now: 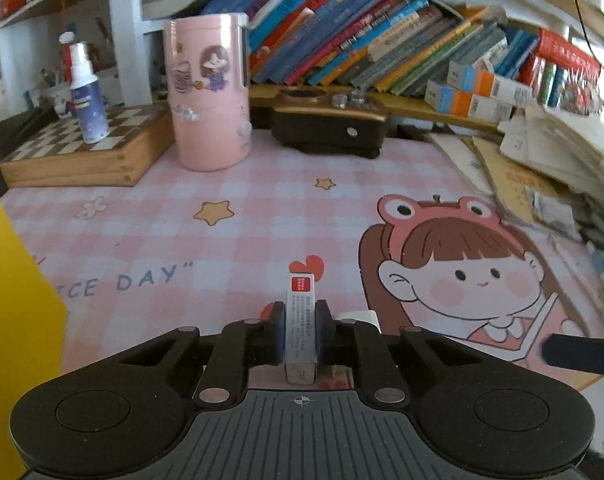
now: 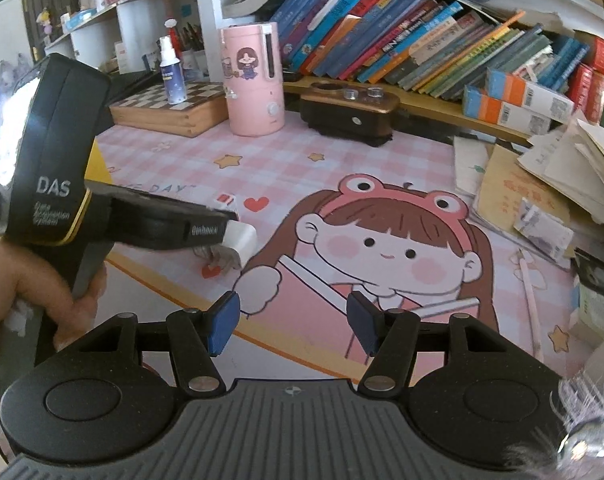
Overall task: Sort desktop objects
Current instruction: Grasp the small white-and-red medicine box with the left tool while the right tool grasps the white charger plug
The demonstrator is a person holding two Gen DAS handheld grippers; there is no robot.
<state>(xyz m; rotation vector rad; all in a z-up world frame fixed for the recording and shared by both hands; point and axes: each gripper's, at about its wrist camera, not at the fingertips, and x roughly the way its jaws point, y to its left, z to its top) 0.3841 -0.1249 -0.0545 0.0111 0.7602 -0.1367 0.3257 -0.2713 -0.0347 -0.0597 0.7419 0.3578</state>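
Left gripper (image 1: 300, 326) clamps small white box (image 1: 300, 320) (red label); right gripper (image 2: 293, 322) wide open, holding nothing.

Matt black plastic on the left claw (image 1: 300, 330), blue rubbery pads (image 1: 278, 332) clamped on a small printed cardboard box (image 1: 300, 320). Same matt plastic, ribbed grey base, bright metal rivets on the right claw (image 2: 293, 322). Smooth, faintly glossy printed mat (image 1: 221, 240) over the desk. Glossy pink plastic canister (image 1: 209, 96) (sticker-covered). Plain unvarnished-looking wood on the chessboard box (image 1: 81, 152). Rumpled paper stack (image 2: 562, 184).
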